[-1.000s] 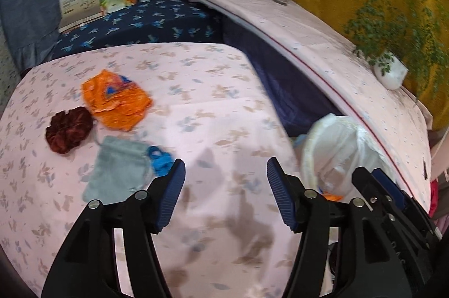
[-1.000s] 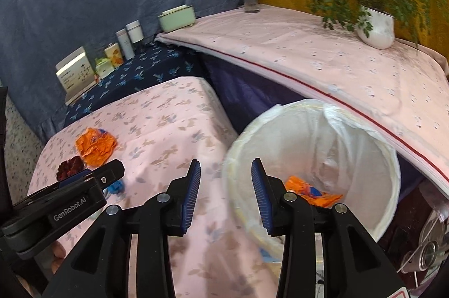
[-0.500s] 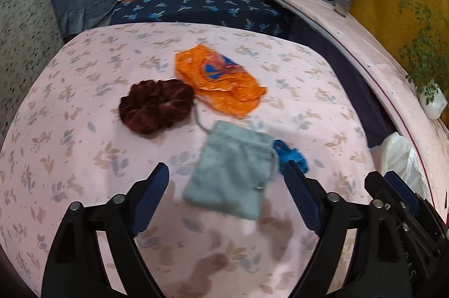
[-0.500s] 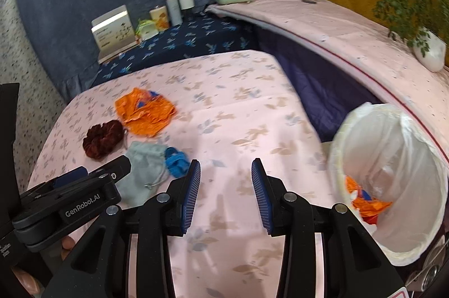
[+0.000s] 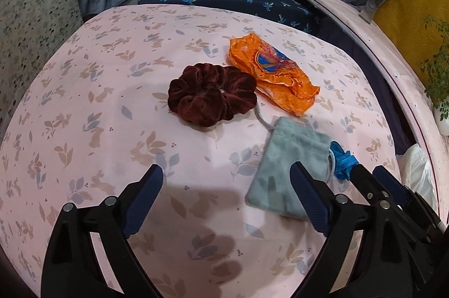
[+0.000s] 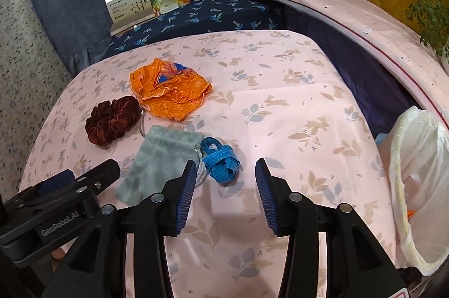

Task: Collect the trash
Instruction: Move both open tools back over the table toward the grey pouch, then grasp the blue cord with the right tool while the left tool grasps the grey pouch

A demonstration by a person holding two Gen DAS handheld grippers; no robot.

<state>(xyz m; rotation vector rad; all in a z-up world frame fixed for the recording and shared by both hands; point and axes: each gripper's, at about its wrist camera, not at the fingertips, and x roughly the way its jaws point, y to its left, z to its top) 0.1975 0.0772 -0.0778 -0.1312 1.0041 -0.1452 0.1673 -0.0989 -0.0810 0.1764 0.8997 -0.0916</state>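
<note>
One white-lined bin (image 6: 415,185) with orange scrap inside; both grippers' jaws apart, just widening, empty.

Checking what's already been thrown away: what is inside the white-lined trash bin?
In the right wrist view, the trash bin shows mostly its white liner and a small orange scrap near the inner wall. The bottom is cut off by the frame edge, so other contents cannot be seen.

- Table (image 6: 280,90): scrunchie (image 6: 112,119) left of centre; wrapper (image 6: 168,90) behind it; pouch (image 6: 162,157) in front; tape (image 6: 220,160) touching the pouch's right.
- Bin (image 6: 418,185): right edge.
</note>
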